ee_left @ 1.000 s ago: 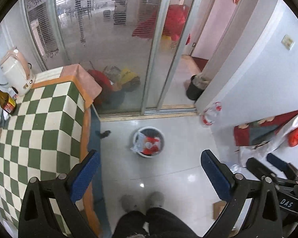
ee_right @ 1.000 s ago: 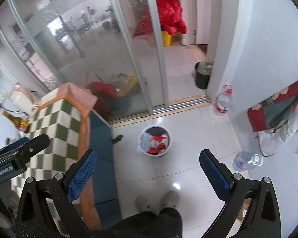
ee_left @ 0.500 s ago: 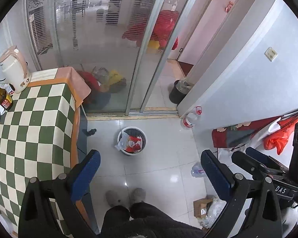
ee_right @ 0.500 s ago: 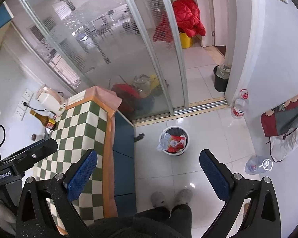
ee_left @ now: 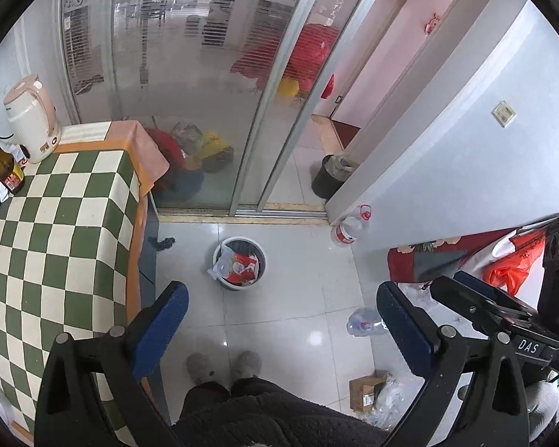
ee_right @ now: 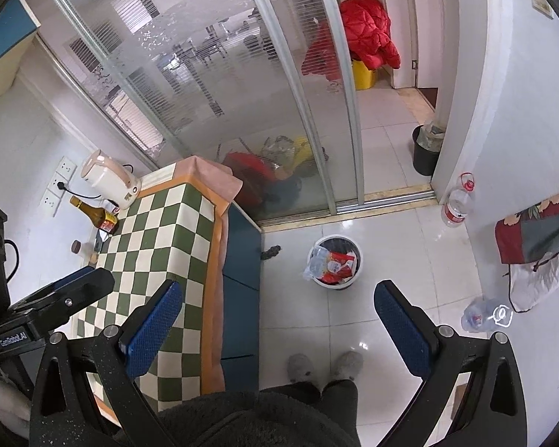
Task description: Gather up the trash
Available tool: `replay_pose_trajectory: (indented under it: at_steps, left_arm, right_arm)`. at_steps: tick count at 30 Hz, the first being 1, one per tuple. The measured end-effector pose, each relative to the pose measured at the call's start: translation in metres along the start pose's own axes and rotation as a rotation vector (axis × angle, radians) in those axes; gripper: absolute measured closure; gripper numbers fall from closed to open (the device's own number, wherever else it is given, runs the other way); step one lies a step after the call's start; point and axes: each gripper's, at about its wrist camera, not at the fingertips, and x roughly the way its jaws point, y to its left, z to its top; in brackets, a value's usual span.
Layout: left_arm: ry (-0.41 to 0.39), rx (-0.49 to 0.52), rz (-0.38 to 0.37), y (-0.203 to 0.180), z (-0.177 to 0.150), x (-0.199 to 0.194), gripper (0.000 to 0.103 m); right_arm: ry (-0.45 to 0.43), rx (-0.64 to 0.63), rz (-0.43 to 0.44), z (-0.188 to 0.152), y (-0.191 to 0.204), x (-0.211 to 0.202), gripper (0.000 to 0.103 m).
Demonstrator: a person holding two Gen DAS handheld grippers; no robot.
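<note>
Both grippers [ee_left: 279, 320] [ee_right: 277, 316] gape wide, empty.

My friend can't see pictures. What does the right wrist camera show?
Open, empty blue-padded tongs point down at a tiled floor, where a small white trash bin full of wrappers stands. A checkered table with a kettle sits left; a clear plastic bottle lies on the floor right.

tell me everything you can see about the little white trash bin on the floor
The white trash bin is a small round bucket with a dark liner, standing upright on the glossy tiled floor near the blue cabinet. It is packed to the rim with red wrappers and clear plastic that spills over its left edge. Neither gripper touches it.
</note>
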Motion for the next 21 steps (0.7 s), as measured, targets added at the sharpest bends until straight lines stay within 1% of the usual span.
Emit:
replay_pose_trajectory:
  at_steps: [14,21]
  left_arm:
    - [0.012,-0.025,0.003,0.001,-0.004,0.002,0.0]
    - [0.012,-0.027,0.004,0.0,-0.005,0.002,0.0]
  right_arm:
    - [0.034,-0.014,0.03,0.005,-0.002,0.009,0.0]
    - [0.039,-0.016,0.029,0.006,-0.004,0.011,0.0]
